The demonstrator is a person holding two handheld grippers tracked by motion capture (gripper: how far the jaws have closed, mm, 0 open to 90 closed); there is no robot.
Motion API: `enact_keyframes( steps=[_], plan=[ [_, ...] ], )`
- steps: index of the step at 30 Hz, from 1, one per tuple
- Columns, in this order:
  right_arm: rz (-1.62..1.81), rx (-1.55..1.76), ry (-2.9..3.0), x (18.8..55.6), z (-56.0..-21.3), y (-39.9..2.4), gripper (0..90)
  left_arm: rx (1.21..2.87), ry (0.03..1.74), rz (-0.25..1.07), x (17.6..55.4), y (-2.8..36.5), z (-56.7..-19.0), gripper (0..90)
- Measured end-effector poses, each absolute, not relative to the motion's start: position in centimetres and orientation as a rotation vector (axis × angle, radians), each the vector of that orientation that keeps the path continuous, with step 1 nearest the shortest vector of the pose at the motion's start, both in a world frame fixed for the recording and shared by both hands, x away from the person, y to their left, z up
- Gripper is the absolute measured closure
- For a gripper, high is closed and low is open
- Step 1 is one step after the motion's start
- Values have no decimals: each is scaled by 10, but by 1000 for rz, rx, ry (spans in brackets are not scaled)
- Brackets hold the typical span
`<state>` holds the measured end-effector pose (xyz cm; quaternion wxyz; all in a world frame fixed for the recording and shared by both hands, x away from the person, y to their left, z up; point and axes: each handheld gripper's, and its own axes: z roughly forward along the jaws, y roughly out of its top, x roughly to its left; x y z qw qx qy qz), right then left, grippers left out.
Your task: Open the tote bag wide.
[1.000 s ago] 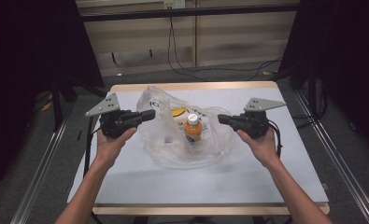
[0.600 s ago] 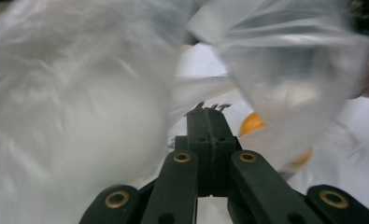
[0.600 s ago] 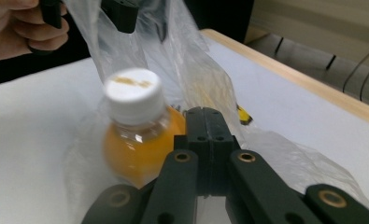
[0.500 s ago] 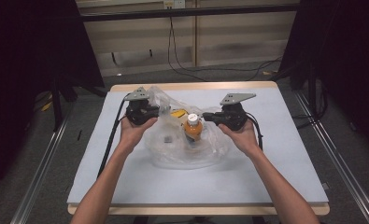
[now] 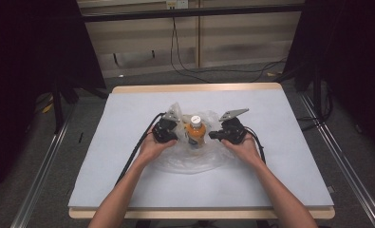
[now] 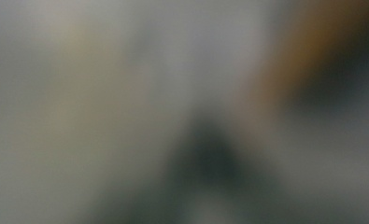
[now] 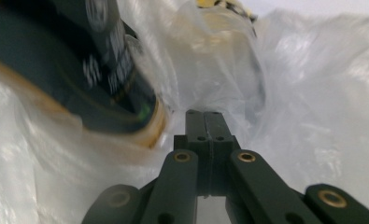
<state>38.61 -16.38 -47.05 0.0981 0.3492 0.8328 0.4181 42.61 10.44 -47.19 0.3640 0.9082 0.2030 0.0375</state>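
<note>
Over the last second both claws had come in from the outer edges of the clear plastic bag [image 5: 190, 159] to its middle, and the left claw [image 5: 174, 136] and right claw [image 5: 212, 135] now stood close on either side of the bottle [image 5: 195, 131]. The bag, spread wide before, had bunched up around the bottle, which stood upright near the middle of the bench [image 5: 289, 175], white cap up, with orange drink inside. That reads as a gathering of the film about the bottle, most likely to bag it or to draw the mouth shut; which of the two could not be judged.

The high view gave the layout: hands flanking the bottle, film pooled on the near side, a fold raised behind the left claw. It could not settle how the jaws stood.

The right gripper view did: the right claw [image 7: 204, 122] had its jaws pressed together, with crumpled film crowding the tips, though a pinched fold could not be made out. The bottle's dark label [image 7: 102, 70] loomed just beside it.

The left gripper view was a grey blur with an orange smear, so the left claw's state could not be told.
</note>
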Motion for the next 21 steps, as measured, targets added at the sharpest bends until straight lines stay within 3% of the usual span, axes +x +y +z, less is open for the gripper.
enact_keyframes(
  steps=[11, 21],
  plan=[
    [1084, 1042, 2525, 386, -484, -180, 900, 2489, 516, 100, 409, 147, -467, 900],
    [969, 1093, 2509, 388, -479, -222, 900, 2573, 507, 111, 396, 194, -460, 900]
  ],
)
